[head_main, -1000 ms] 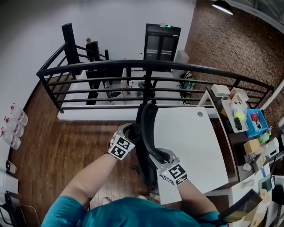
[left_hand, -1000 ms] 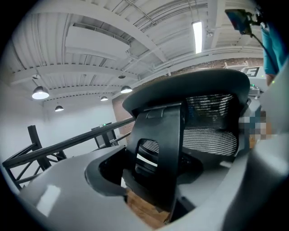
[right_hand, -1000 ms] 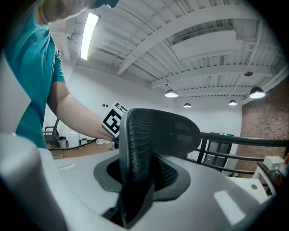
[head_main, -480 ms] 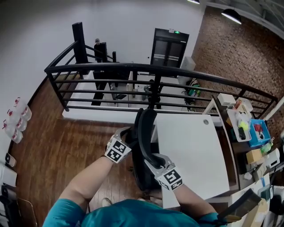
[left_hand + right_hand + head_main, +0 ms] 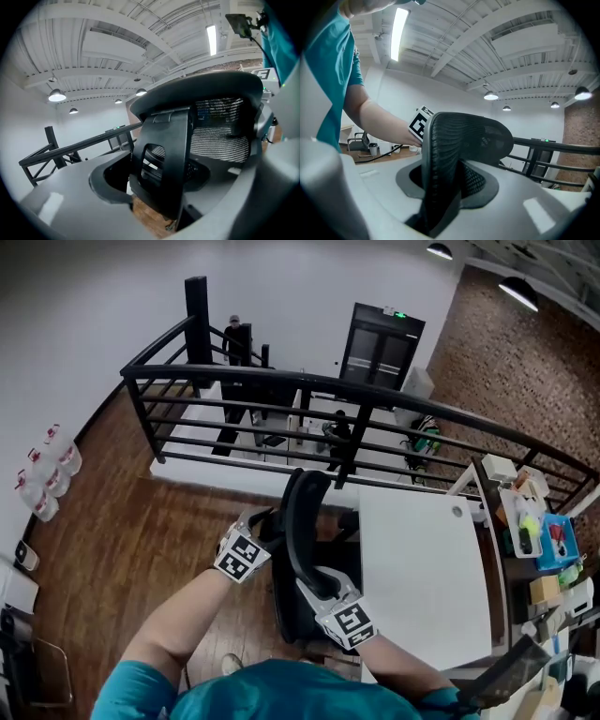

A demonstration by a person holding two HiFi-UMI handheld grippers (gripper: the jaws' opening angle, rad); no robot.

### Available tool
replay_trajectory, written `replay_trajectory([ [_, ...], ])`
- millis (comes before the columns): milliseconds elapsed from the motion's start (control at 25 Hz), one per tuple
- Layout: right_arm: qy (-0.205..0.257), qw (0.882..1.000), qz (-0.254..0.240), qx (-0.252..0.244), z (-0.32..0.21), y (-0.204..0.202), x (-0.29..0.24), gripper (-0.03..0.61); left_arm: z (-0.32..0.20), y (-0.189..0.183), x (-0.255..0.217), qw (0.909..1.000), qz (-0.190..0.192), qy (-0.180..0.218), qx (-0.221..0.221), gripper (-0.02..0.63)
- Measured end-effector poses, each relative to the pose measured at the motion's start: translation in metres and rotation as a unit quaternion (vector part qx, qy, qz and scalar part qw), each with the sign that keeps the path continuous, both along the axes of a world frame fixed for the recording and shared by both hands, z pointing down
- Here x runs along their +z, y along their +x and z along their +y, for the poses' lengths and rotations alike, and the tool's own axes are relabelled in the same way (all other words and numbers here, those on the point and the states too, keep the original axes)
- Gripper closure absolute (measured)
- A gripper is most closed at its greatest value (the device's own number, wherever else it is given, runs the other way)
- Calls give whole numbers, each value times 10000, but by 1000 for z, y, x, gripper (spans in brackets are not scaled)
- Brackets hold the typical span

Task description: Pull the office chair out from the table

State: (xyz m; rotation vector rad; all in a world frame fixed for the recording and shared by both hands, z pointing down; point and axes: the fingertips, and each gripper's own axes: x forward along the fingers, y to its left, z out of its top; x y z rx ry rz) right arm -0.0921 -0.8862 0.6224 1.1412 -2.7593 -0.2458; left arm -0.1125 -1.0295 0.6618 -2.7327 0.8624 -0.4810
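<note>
The black office chair (image 5: 302,512) stands at the left edge of the white table (image 5: 424,568), its mesh back upright between my two grippers. My left gripper (image 5: 269,525) grips the back's left side; in the left gripper view the black plastic frame (image 5: 164,154) fills the gap between the grey jaws (image 5: 161,190). My right gripper (image 5: 316,583) holds the back's near edge. Its jaws have just been opening a little, and the mesh edge (image 5: 443,154) still sits clamped between them (image 5: 440,206).
A black railing (image 5: 309,390) runs across behind the chair and table. Shelves crowded with small items (image 5: 544,549) line the right side. Several bottles (image 5: 42,479) stand on the wooden floor (image 5: 141,531) at the left wall.
The chair and both grippers have come back and to the left, away from the table. The gap between chair back and table edge has widened.
</note>
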Motion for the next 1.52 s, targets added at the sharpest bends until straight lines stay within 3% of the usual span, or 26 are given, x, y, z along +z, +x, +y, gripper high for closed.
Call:
replay_trajectory([
  [720,-45,9996,-36,-272,-12,-153,-7,439,-12,-152,-11,10000,-6,19,-97,368],
  [1160,-90,9983,-36,-581,-9,-282,-16,423,-12,-283,-16,9995,-27,-15,-329,368],
  [1520,-231,9962,115,-833,-35,-395,-30,403,-41,-399,-31,9974,-115,-161,-692,377],
])
